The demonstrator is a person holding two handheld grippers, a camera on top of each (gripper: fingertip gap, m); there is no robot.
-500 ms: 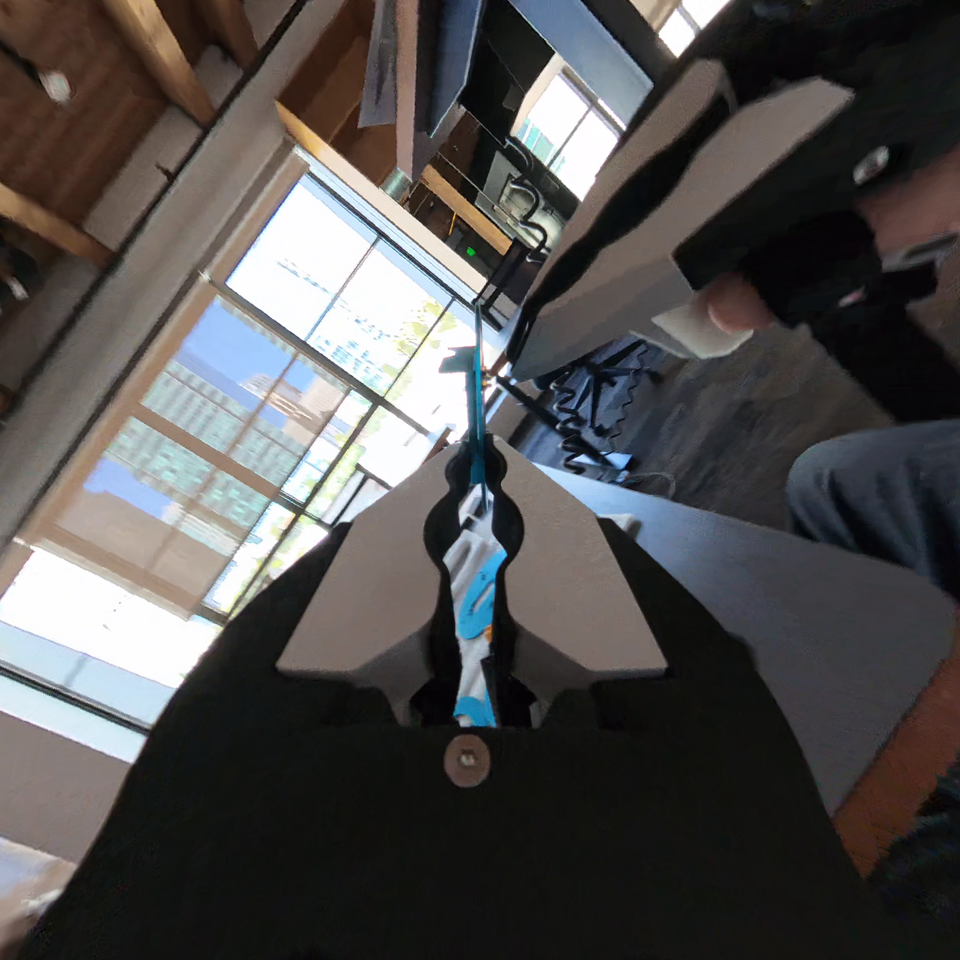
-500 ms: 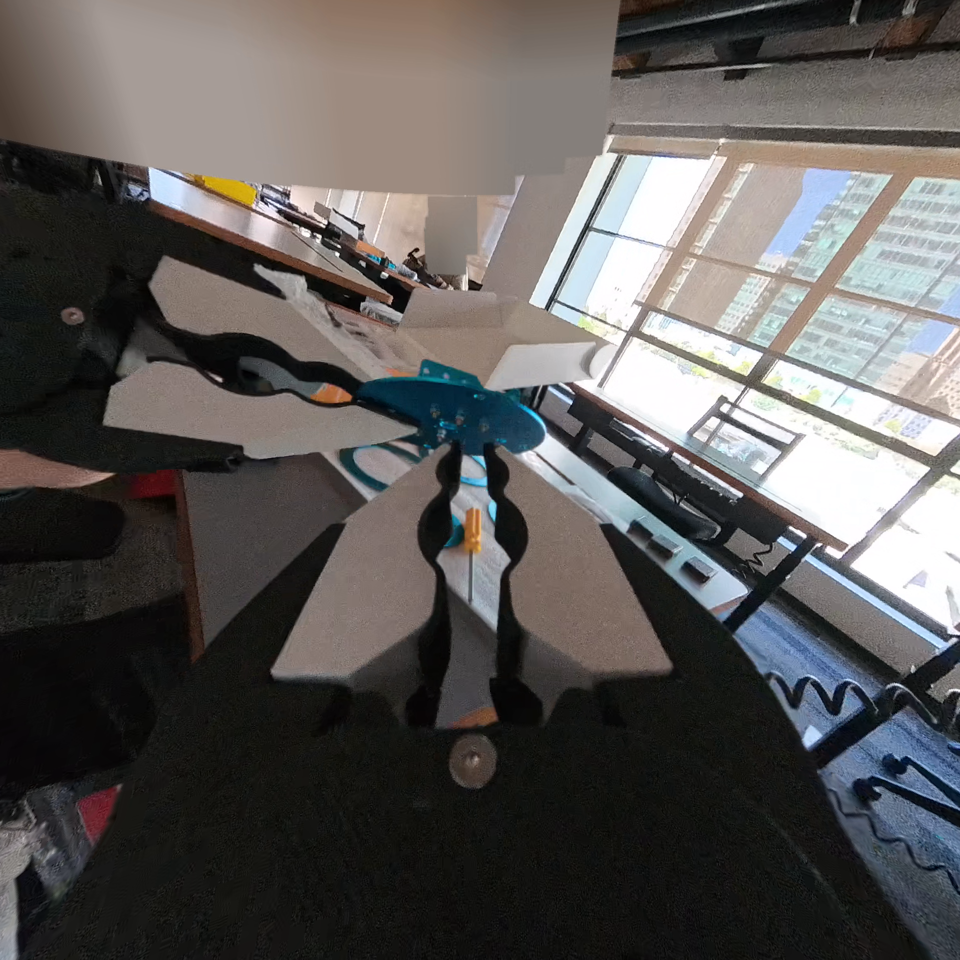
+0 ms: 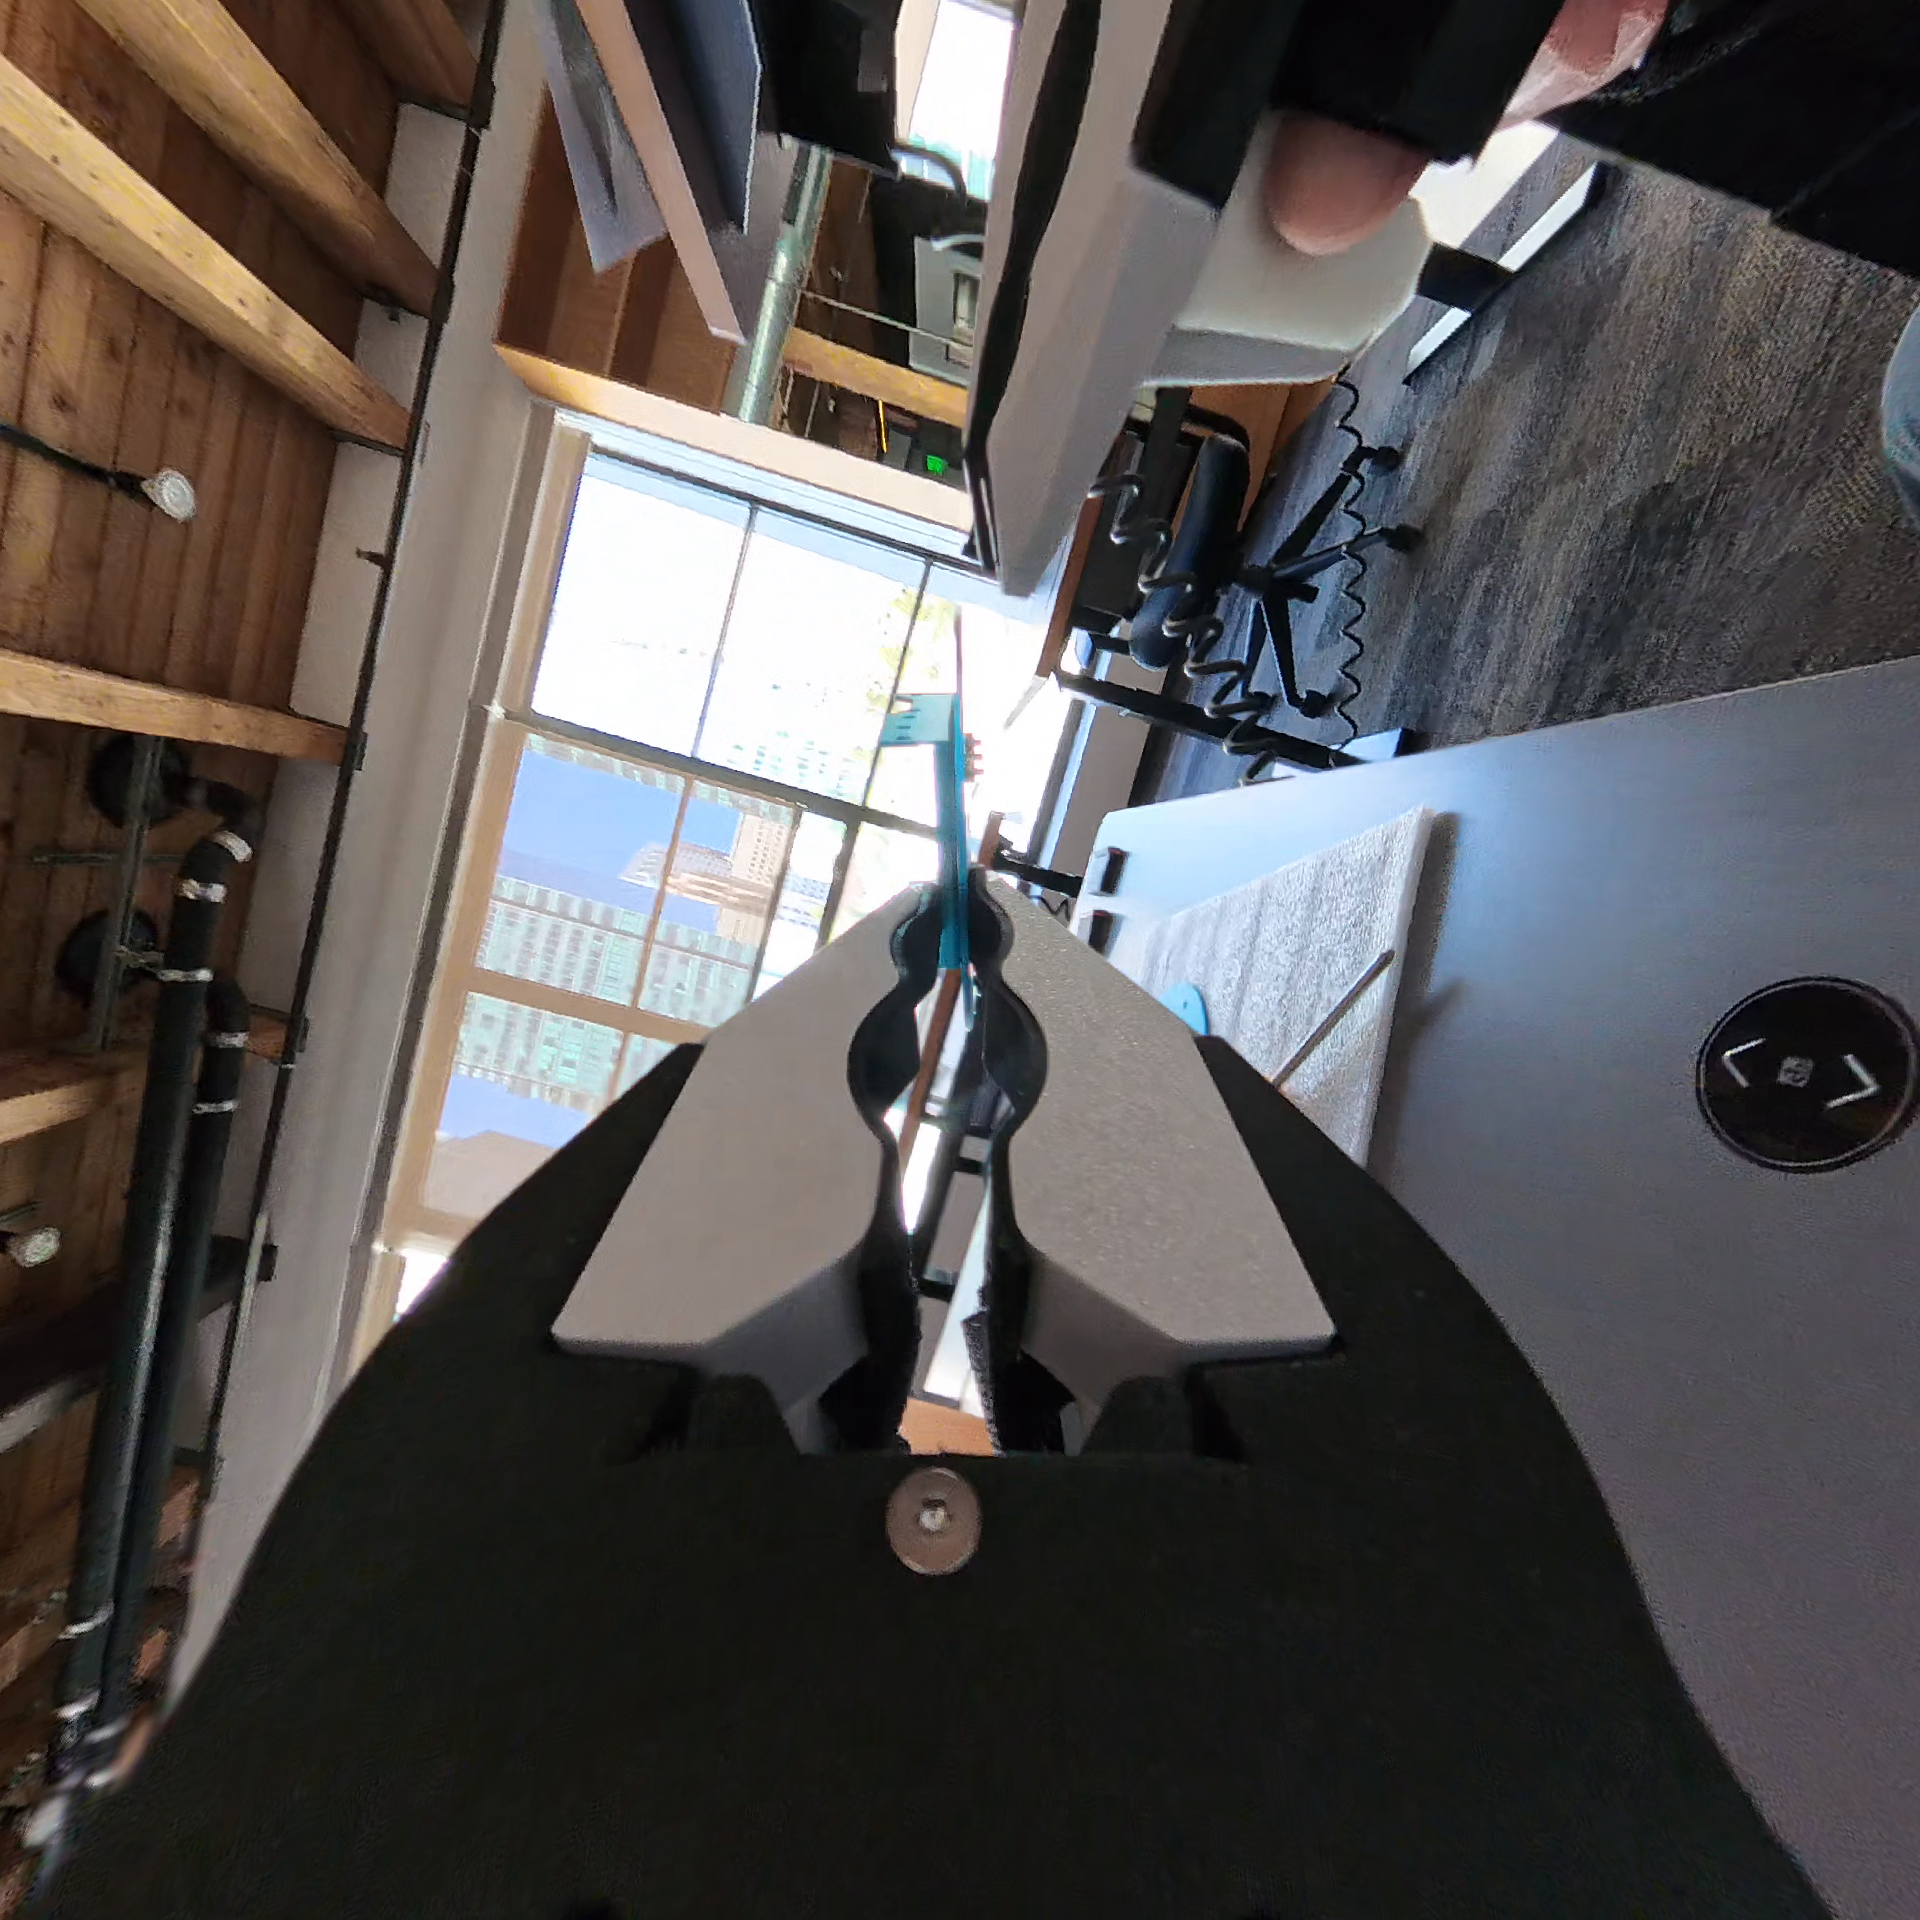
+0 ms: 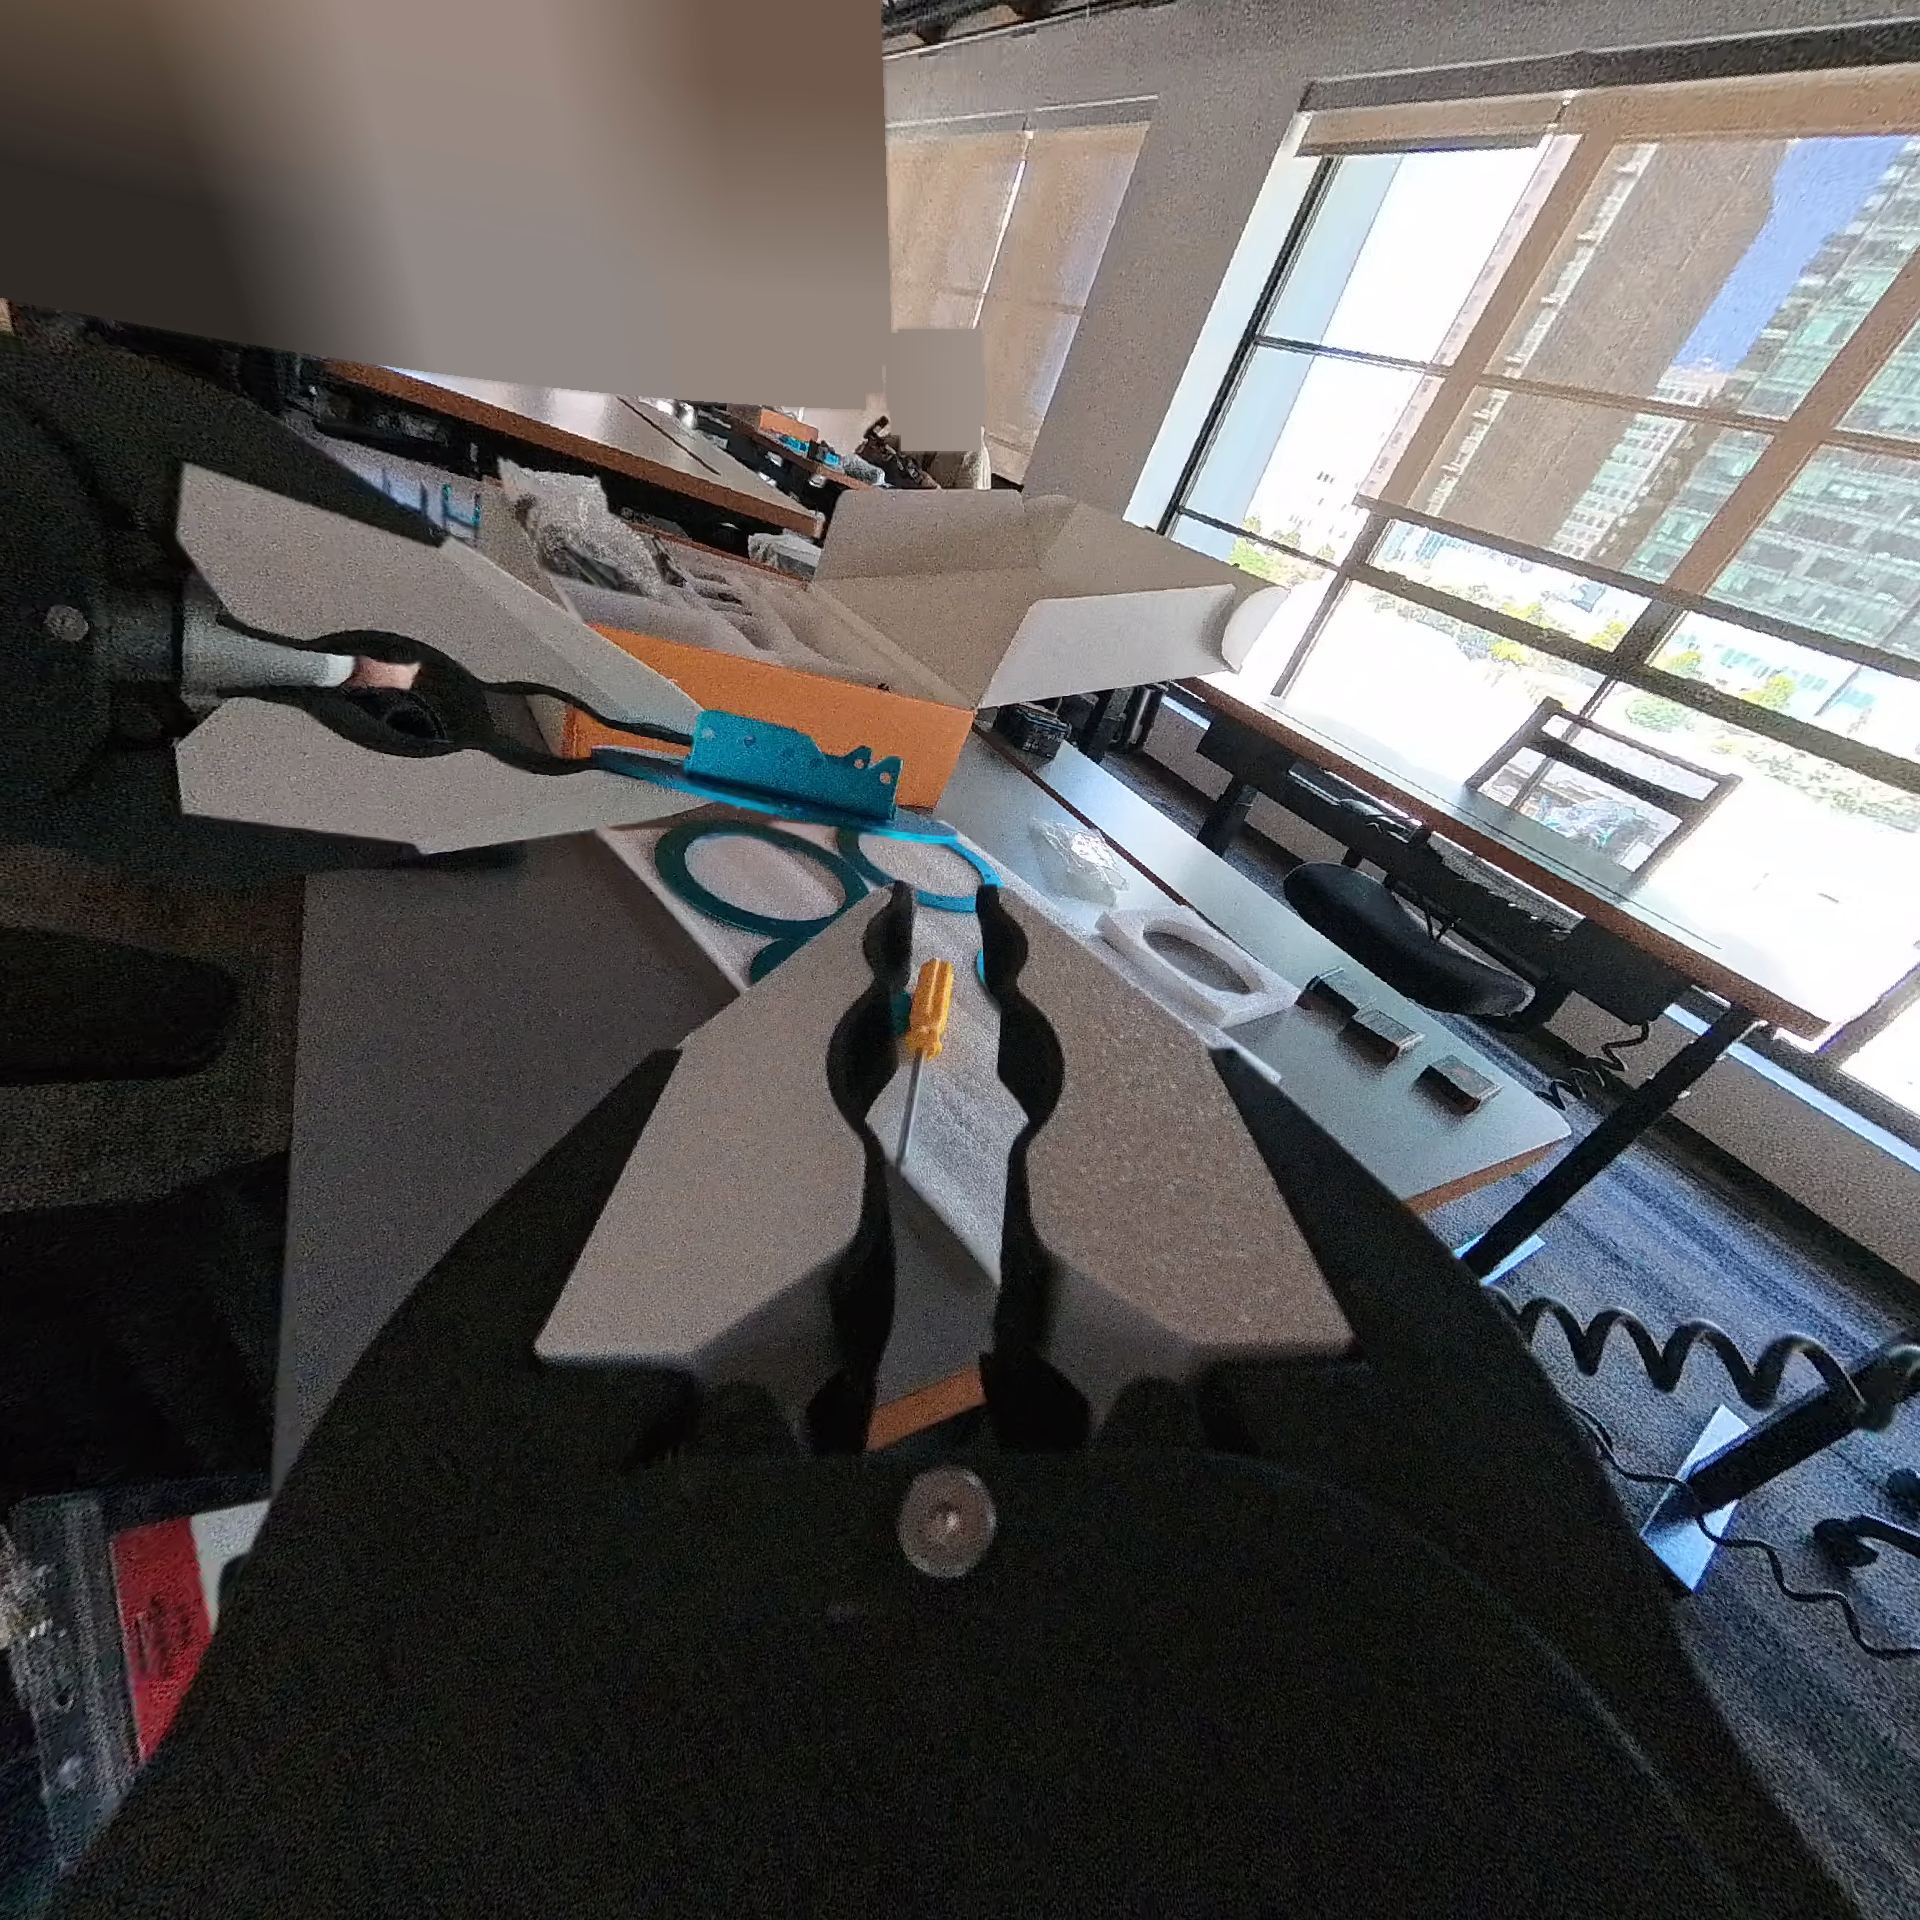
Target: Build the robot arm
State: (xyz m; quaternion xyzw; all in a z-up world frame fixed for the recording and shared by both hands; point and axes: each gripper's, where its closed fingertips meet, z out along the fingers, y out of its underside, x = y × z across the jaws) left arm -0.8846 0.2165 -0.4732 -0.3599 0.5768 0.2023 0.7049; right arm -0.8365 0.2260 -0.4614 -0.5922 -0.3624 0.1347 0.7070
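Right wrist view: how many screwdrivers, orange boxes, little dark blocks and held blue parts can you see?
Screwdriver: 1
Orange box: 1
Dark blocks: 3
Blue part, in the left hand-held gripper: 1
Total: 6

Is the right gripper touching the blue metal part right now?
Apart. The right wrist view shows the right gripper open and empty below the blue metal part, which the left gripper clamps.
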